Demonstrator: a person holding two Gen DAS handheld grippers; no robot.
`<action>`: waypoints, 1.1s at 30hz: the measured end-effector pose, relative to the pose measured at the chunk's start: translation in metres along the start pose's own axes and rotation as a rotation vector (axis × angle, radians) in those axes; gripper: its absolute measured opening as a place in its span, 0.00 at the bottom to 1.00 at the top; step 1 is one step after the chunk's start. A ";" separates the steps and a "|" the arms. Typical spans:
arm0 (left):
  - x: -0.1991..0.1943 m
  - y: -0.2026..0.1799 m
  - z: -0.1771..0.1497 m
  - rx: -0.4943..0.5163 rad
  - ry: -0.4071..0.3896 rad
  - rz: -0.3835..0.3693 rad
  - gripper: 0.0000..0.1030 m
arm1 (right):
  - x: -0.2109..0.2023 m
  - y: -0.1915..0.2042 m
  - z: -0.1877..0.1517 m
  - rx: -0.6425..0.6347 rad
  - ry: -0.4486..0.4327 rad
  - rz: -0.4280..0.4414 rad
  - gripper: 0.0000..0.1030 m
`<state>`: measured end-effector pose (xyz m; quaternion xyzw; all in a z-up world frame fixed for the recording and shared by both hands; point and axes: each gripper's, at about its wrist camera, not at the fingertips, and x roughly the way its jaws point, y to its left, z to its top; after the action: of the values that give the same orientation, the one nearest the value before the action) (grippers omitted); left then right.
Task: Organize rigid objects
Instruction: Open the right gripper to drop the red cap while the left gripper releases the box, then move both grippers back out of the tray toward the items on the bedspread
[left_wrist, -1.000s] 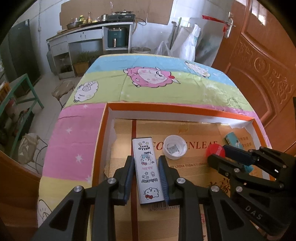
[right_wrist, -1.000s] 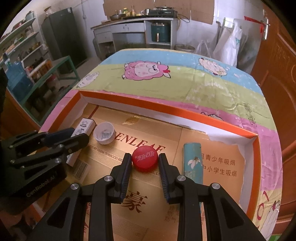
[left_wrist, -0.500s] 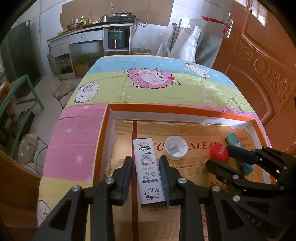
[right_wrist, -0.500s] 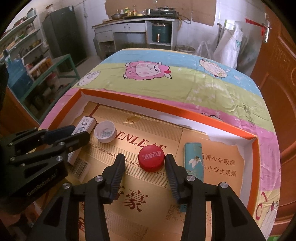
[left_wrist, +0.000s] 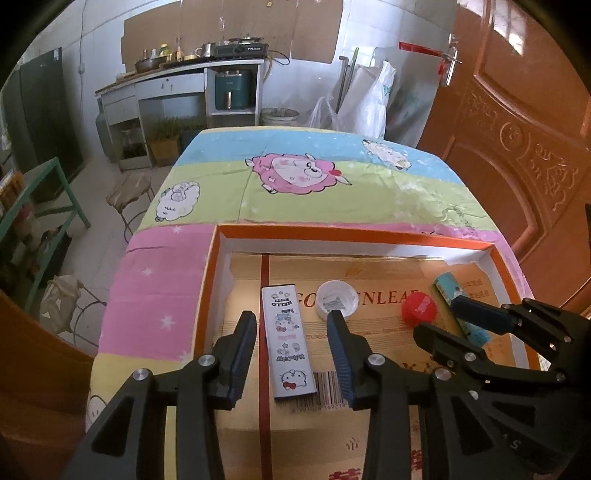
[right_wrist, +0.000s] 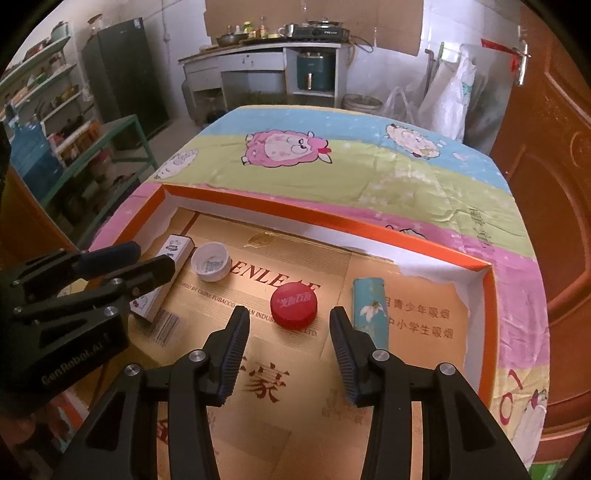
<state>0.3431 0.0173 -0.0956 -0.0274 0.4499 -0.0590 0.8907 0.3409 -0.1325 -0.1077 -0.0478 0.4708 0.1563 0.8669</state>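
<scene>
A white Hello Kitty box (left_wrist: 289, 340) lies flat in the orange-rimmed cardboard tray (left_wrist: 347, 233). My left gripper (left_wrist: 291, 350) is open, its fingers on either side of the box and apart from it. A white cap (left_wrist: 337, 300) lies just beyond it. A red bottle cap (right_wrist: 294, 305) lies on the tray floor, with my right gripper (right_wrist: 289, 345) open and drawn back just short of it. A teal lighter (right_wrist: 370, 309) lies to the right of the red cap. The box (right_wrist: 162, 284) and white cap (right_wrist: 210, 261) also show in the right wrist view.
The tray sits on a table covered with a pastel sheep-print cloth (left_wrist: 303, 177). A wooden door (left_wrist: 517, 129) stands close on the right. A stool (left_wrist: 129, 192) and green rack (right_wrist: 110, 147) are on the left; a kitchen counter (left_wrist: 184, 74) is at the back.
Both grippers opened. The left let go of the Hello Kitty box, the right let go of the red cap, and both drew back a little. Both objects now lie on the tray floor.
</scene>
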 end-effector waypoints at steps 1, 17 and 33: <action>-0.002 -0.001 0.000 0.002 -0.002 0.001 0.39 | -0.002 0.000 -0.001 0.002 -0.002 0.000 0.45; -0.049 -0.012 -0.011 0.017 -0.058 -0.004 0.39 | -0.049 0.007 -0.019 0.015 -0.035 -0.009 0.45; -0.101 -0.023 -0.035 0.020 -0.094 -0.037 0.39 | -0.100 0.015 -0.047 0.022 -0.067 -0.035 0.45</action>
<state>0.2541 0.0075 -0.0334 -0.0295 0.4062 -0.0784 0.9100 0.2474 -0.1517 -0.0497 -0.0412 0.4425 0.1372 0.8853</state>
